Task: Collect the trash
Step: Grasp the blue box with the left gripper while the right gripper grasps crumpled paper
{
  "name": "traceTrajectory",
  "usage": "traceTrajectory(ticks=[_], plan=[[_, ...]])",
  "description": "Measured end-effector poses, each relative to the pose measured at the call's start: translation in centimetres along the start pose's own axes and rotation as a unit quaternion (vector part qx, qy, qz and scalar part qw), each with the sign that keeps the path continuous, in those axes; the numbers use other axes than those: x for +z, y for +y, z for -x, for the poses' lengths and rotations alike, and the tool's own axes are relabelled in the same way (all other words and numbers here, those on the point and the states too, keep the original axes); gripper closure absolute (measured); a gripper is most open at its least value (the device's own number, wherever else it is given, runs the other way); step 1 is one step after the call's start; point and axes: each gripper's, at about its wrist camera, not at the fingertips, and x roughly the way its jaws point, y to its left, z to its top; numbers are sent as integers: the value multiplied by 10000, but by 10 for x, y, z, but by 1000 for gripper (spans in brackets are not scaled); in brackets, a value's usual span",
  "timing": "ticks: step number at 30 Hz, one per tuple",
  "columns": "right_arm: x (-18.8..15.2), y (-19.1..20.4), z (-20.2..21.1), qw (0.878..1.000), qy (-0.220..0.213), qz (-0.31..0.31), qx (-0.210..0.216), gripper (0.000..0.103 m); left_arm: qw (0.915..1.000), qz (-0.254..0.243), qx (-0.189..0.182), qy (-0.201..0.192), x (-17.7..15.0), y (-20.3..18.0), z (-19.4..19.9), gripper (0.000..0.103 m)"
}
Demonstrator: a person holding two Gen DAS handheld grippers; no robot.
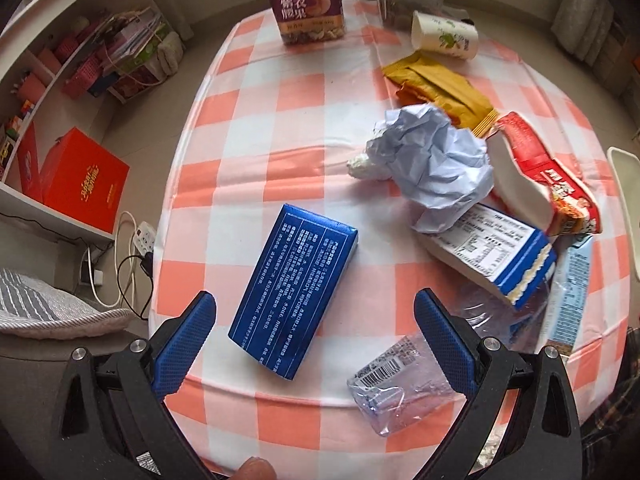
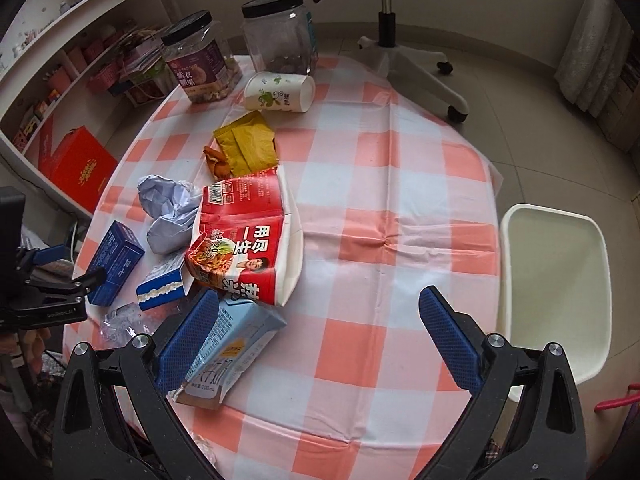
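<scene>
On the checked desk [image 1: 248, 184], the dark blue box [image 1: 294, 294] lay between the left gripper's [image 1: 316, 344] spread fingers, its long axis toward one o'clock, while the right gripper [image 2: 320, 344] hovered apart, farther off.

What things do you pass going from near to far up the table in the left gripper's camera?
Crushed clear plastic bottle → dark blue box → crumpled pale blue paper → yellow wrapper → tipped paper cup → cashew jar.
</scene>
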Motion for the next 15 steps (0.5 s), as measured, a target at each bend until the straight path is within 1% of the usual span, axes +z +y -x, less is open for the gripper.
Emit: traceTrajectory(ticks=[2,4,7,9,11,12,13,14,15], plan=[[6,0,-14,9998,74,6,161,7,9996,1,134,237,1,5,-15,7],[9,0,-25,9995,94,47,311,7,9991,-41,206,373,3,8,-26,7],[18,7,-37,9990,181,187,374,7,9985,-25,114,526,3,14,-38,7],[25,13,-41,9987,149,241,428,7,9982,6,92,601,3,18,-43,7],[32,18,-44,9983,113,228,527,7,9980,-8,35,628,3,20,-45,16],[36,22,-46,9977,118,245,619,7,9979,-13,-39,641,3,22,-46,31],[40,26,-48,9970,126,299,699,7,9979,-4,-103,644,2,23,-46,37],[43,32,-50,9963,115,391,760,7,9981,-26,-142,596,1,23,-44,38],[46,39,-51,9952,80,532,813,7,9982,-36,-228,559,0,24,-42,42]])
